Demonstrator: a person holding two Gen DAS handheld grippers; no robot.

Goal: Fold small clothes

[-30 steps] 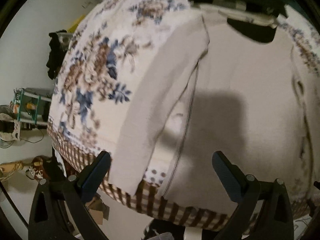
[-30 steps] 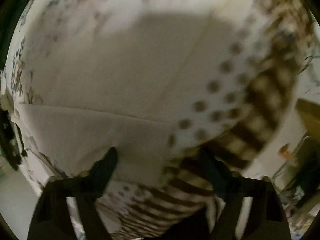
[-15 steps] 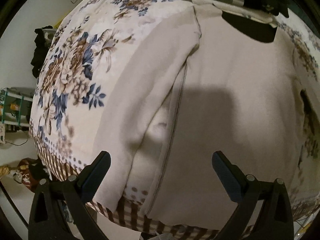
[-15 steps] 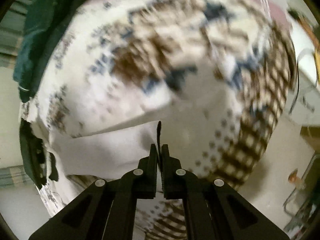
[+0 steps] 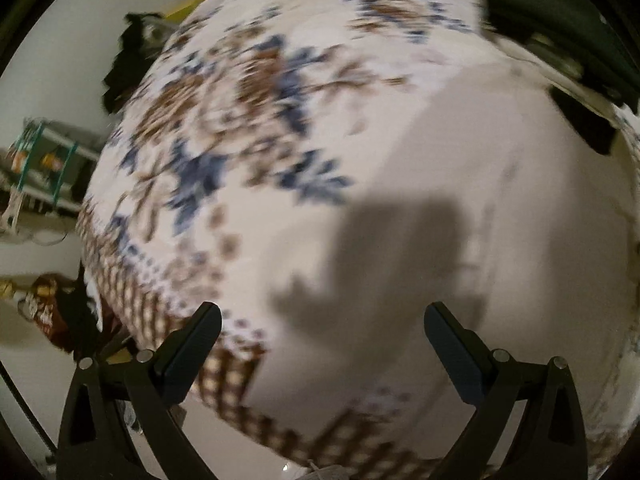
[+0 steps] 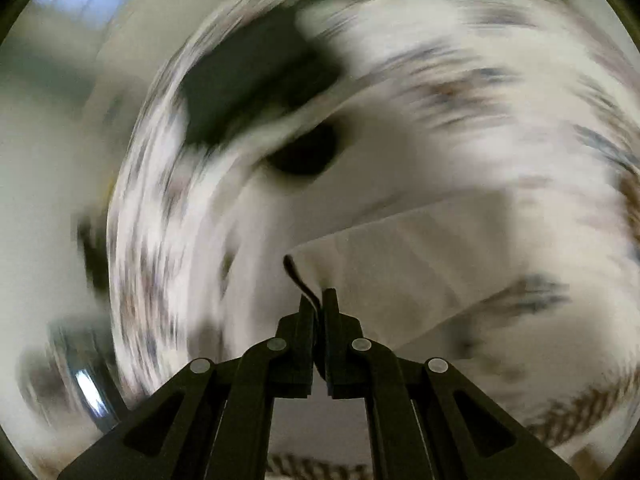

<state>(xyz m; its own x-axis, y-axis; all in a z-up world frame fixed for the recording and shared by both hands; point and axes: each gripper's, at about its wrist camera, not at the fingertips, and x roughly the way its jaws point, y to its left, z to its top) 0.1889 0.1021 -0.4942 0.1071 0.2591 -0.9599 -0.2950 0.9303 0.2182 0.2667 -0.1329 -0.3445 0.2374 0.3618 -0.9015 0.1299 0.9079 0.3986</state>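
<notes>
A cream-white sweater (image 5: pixel 500 208) lies spread on a floral bed cover (image 5: pixel 224 128). My left gripper (image 5: pixel 320 340) is open and empty, held above the sweater's lower part near the bed's edge; its shadow falls on the cloth. In the right wrist view my right gripper (image 6: pixel 319 300) is shut on a dark-edged sleeve end of the sweater (image 6: pixel 420 264) and holds it lifted over the garment's body. The sweater's dark neck opening (image 6: pixel 304 156) shows beyond. Both views are blurred by motion.
Dark clothes (image 5: pixel 560 32) lie at the far side of the bed, also seen in the right wrist view (image 6: pixel 256 80). A checked brown border (image 5: pixel 224 376) marks the bed's near edge. A shelf (image 5: pixel 44 168) and clutter stand on the floor at left.
My right gripper shut on the sleeve end, lifted it and swung it over the sweater. My left gripper stayed open and shifted left. The left sleeve no longer lies spread at the left.
</notes>
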